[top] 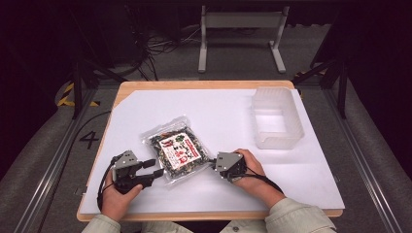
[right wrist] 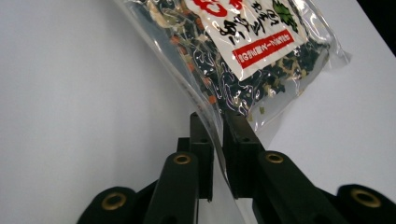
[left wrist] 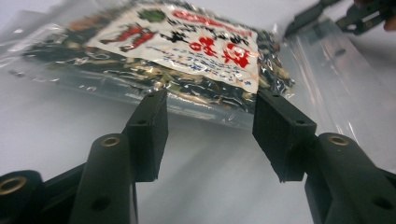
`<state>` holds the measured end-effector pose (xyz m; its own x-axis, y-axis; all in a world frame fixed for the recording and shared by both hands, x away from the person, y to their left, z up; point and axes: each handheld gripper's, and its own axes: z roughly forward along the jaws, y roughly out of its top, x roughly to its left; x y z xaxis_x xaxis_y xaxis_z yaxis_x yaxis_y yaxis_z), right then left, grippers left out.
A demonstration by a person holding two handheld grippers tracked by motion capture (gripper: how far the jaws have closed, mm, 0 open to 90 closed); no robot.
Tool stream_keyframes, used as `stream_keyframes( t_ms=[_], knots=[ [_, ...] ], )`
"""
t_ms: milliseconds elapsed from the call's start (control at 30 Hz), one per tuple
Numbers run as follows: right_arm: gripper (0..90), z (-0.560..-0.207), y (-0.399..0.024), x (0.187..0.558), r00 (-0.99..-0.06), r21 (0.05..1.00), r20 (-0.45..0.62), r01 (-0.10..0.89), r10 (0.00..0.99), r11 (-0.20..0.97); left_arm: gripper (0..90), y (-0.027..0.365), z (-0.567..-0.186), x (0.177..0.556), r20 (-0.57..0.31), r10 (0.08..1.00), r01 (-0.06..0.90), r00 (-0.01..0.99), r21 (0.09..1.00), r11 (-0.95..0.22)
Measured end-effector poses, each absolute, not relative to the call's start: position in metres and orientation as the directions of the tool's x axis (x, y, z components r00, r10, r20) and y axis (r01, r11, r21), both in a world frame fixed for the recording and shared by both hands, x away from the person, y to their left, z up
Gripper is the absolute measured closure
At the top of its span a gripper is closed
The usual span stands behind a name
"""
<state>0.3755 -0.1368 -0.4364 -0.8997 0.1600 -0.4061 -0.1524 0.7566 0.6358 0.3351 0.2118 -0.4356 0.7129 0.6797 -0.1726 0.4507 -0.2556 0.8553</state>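
Right gripper [right wrist: 218, 122] is clamped on the clear edge of my bag [top: 177, 148], which lies on the white sheet [top: 228, 116] straight ahead of its jaws. Left gripper [left wrist: 210, 121] stands released, pads apart, the bag's near edge just beyond its fingertips. Well past the right gripper sits a bin [top: 277, 119].

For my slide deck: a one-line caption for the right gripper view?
Right gripper shut on the clear edge of a dried-vegetable bag above the white table.
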Motion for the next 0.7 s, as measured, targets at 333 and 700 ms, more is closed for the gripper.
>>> stream_keyframes(
  t_ms=[333, 700],
  knots=[
    [89.2, -0.409, -0.137, 0.376, -0.893, 0.685, -0.411, -0.169, 0.184, 0.709, 44.5, 0.232, -0.427, 0.329, -0.186, 0.732, 0.419, 0.655, 0.896, -0.147],
    [89.4, -0.359, -0.139, 0.383, -0.872, 0.716, -0.414, -0.136, 0.259, 0.685, 44.4, 0.231, -0.426, 0.329, -0.176, 0.731, 0.411, 0.66, 0.899, -0.154]
  ],
)
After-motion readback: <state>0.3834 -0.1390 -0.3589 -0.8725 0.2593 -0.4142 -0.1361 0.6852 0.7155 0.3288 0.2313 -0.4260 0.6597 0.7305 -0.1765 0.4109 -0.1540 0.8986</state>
